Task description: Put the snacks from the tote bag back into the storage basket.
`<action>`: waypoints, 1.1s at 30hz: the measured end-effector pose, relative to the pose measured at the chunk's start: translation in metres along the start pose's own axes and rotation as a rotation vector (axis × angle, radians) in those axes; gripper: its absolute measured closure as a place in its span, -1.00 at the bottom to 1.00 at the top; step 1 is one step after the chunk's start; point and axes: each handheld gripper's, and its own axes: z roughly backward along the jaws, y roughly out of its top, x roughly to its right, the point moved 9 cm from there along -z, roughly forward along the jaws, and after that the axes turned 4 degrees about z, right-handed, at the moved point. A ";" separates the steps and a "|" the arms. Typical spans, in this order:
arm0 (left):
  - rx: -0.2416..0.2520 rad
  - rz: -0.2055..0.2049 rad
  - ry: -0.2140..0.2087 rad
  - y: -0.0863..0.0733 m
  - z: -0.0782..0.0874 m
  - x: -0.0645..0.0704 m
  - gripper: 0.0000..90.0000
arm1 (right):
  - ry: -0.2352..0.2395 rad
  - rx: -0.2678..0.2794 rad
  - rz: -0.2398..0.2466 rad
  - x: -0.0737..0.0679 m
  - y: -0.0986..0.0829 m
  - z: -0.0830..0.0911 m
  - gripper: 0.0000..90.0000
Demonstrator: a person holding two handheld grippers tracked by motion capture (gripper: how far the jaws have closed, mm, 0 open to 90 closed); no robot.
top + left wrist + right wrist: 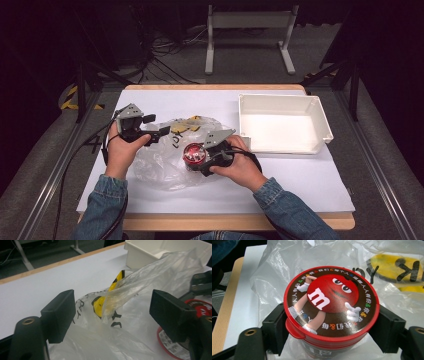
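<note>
A clear plastic bag (165, 160) with yellow and black print lies crumpled in the middle of the white table top (300, 175). My right gripper (197, 157) is shut on a round candy canister (193, 152) with a red lid, held upright over the bag's right side. In the right gripper view the canister (330, 302) sits clamped between both pads of the gripper (333, 328), with bag film (274, 270) under and behind it. My left gripper (156, 125) is at the bag's upper left. Its jaws stand wide open (112, 313) around a raised flap of the bag (140, 282), without pinching it.
An empty white tray (282, 102) stands at the back right of the table, just right of the bag; its corner (140, 255) is visible beyond the flap. The wooden table edge (210, 221) runs along the front. Cables and a metal stand lie on the floor behind.
</note>
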 end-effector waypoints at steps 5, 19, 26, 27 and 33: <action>0.044 -0.019 -0.013 0.011 0.025 0.012 -0.63 | -0.007 0.005 0.005 0.004 0.011 0.006 -0.44; -0.004 -0.044 -0.034 -0.001 0.044 0.017 -0.68 | 0.010 0.023 -0.001 0.014 0.032 0.024 -0.44; -0.040 -0.039 -0.063 -0.011 0.047 0.016 -0.69 | 0.021 0.004 0.006 0.019 0.041 0.035 -0.44; -0.043 -0.031 -0.066 -0.012 0.047 0.017 -0.69 | 0.024 0.008 0.003 0.019 0.042 0.037 -0.44; -0.056 -0.046 -0.068 -0.015 0.048 0.017 -0.70 | 0.028 0.025 -0.005 0.023 0.052 0.046 -0.44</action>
